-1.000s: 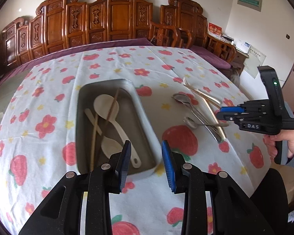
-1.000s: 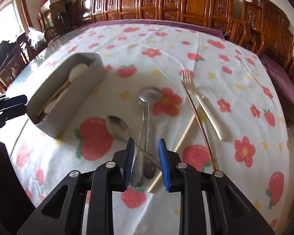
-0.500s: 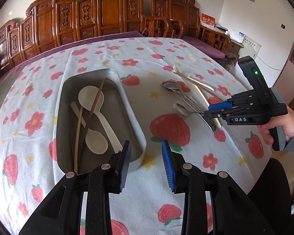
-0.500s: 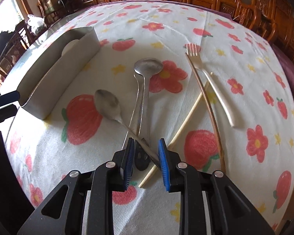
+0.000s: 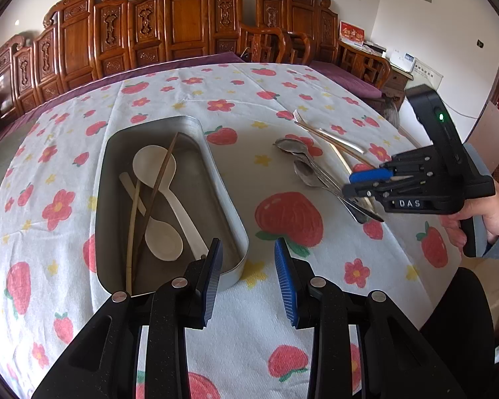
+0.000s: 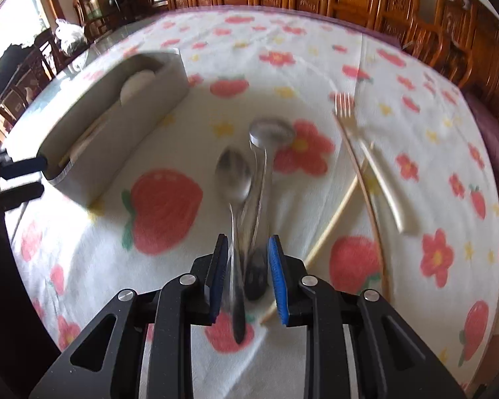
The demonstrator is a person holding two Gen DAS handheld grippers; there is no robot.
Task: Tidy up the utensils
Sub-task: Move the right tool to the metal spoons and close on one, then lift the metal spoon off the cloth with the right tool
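Note:
A metal tray [image 5: 191,156] holds two white spoons [image 5: 154,166] and brown chopsticks [image 5: 156,186]. My left gripper [image 5: 248,266] hovers open over the tray's near right corner, with nothing between its fingers. To the right, two metal spoons [image 5: 302,173] lie on the strawberry cloth. My right gripper [image 6: 248,266] is low over their handles, and both handles run between its open fingers. The small spoon [image 6: 233,173] lies close to the left pad, and the large spoon [image 6: 271,131] lies beside it. Seen from the left wrist, the right gripper [image 5: 351,184] sits above the handle ends.
A gold fork [image 6: 344,104], a pale chopstick [image 6: 332,226] and a cream handle [image 6: 389,189] lie right of the spoons. The tray's wall [image 6: 116,153] stands to their left. A person's hand [image 5: 492,219] holds the right gripper. Carved wooden chairs [image 5: 183,33] line the far table edge.
My right gripper has moved forward and lower over the spoon handles, which now lie between its fingers. The small spoon has swung nearly parallel to the large one. The left gripper barely moved.

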